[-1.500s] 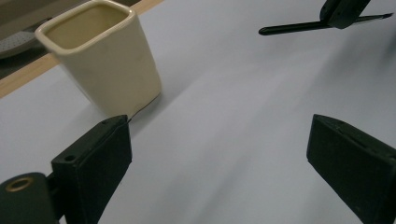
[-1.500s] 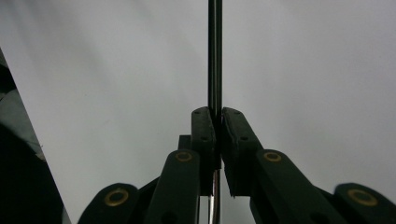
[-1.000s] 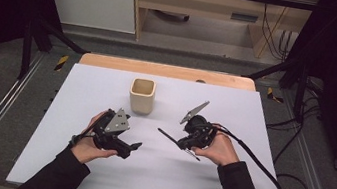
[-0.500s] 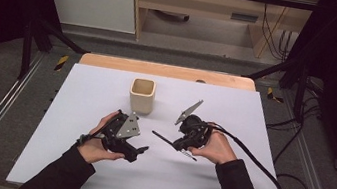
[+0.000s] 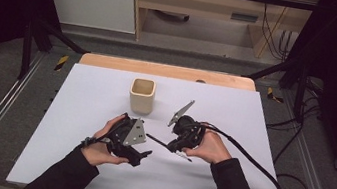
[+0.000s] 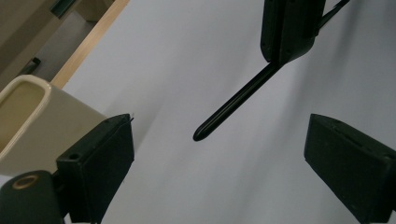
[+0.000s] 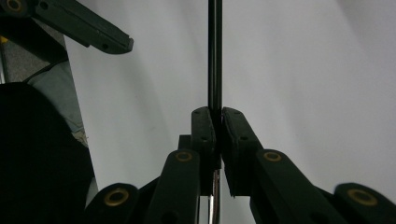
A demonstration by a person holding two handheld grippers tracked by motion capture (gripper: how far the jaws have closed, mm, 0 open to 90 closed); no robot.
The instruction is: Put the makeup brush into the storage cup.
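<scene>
Right gripper (image 7: 215, 122) clamped on a thin black pen (image 7: 215, 51), held above the white table (image 5: 255, 112), tip toward the left gripper (image 5: 143, 152). Left gripper's jaws spread wide, holding nothing. Beige cup (image 5: 142, 95) stands upright just beyond, apart from both.

Matt black plastic, a glossy pen, a glazed cup, a smooth white tabletop.

We see the right gripper (image 7: 215, 122) with matt black plastic jaws and brass-coloured rivets, clamped on a slim glossy black pen (image 7: 215, 51). At the left edge of the left gripper view, the cream cup (image 6: 28, 122) looks glazed and smooth. The white table (image 5: 235, 104) is matt, edged with pale wood along the top.
</scene>
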